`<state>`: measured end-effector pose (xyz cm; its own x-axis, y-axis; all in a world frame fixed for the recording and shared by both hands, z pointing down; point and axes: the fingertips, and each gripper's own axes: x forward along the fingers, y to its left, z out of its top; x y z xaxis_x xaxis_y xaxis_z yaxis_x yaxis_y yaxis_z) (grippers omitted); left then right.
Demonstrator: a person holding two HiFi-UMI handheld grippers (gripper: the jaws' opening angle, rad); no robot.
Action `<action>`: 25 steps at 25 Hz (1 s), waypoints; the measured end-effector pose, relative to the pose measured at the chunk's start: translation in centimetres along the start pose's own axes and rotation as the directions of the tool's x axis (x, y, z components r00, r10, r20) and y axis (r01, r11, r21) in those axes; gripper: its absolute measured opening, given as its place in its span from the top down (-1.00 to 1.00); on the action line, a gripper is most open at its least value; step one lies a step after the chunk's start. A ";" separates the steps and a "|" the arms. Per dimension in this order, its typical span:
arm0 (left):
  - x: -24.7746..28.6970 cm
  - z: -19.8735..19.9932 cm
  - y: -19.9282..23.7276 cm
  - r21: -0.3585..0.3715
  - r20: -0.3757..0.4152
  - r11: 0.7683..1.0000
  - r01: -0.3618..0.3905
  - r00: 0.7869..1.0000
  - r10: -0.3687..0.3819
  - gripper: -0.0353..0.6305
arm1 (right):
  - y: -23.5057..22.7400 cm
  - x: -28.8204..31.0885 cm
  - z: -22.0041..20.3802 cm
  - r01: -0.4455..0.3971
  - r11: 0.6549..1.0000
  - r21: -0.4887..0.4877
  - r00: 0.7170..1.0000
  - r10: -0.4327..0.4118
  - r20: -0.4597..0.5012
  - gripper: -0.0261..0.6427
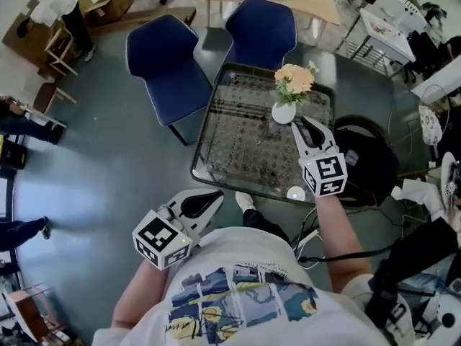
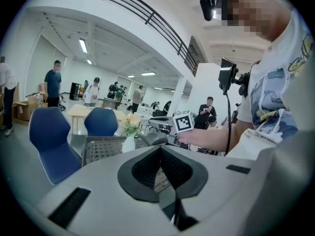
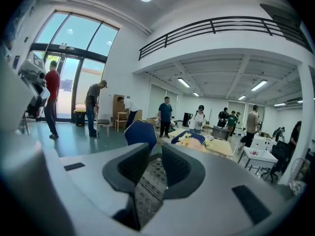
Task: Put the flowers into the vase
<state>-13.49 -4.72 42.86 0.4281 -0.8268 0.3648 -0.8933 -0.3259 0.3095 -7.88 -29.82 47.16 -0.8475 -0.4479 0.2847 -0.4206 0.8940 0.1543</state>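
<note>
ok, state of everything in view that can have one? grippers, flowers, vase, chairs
flowers: standing in the vase
vase: upright on the mesh table
right gripper: open, nothing between the jaws, tips beside the vase
left gripper: shut, empty, off the table near the person's body
blue chairs: both unoccupied

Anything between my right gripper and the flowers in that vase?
Nothing visible. The right gripper, jaws apart and empty, points at the white vase that holds the flowers. Only a short stretch of bare table shows between them.
</note>
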 end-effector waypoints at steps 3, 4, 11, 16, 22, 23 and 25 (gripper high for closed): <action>-1.0 -1.0 -1.1 0.004 0.005 1.000 0.026 1.000 -0.026 0.87 | 3.8 -2.7 -1.1 -0.050 0.997 0.052 0.998 0.052 -0.030 0.71; -1.6 -1.4 -1.5 0.008 0.008 0.999 0.036 0.999 -0.037 0.87 | 5.3 -3.7 -1.3 -0.067 0.996 0.062 0.997 0.070 -0.038 0.76; -6.2 -4.7 -5.0 0.029 -0.004 0.996 0.089 0.996 -0.089 0.87 | 15.7 -10.2 -1.0 -0.162 0.984 0.076 0.983 0.167 -0.073 0.89; -7.8 -7.3 -6.4 0.008 -0.035 0.992 0.124 0.992 -0.123 0.87 | 22.1 -12.9 -2.0 -0.220 0.971 0.090 0.968 0.229 -0.099 0.89; -8.2 -8.4 -7.9 0.022 -0.057 0.986 0.163 0.985 -0.162 0.87 | 25.2 -15.0 -1.3 -0.262 0.962 0.071 0.958 0.269 -0.103 0.89; -8.2 -8.4 -8.0 0.027 -0.058 0.987 0.161 0.985 -0.160 0.87 | 25.3 -15.2 -1.1 -0.267 0.961 0.073 0.957 0.273 -0.099 0.89; -7.8 -8.1 -8.3 0.037 -0.055 0.987 0.154 0.987 -0.152 0.87 | 25.3 -15.6 -0.7 -0.278 0.958 0.074 0.954 0.284 -0.091 0.89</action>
<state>-8.32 8.15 44.59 0.5657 -0.7415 0.3609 -0.8211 -0.4662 0.3293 -5.06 -0.18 47.30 -0.8992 -0.1741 0.4014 -0.1908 0.9816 -0.0016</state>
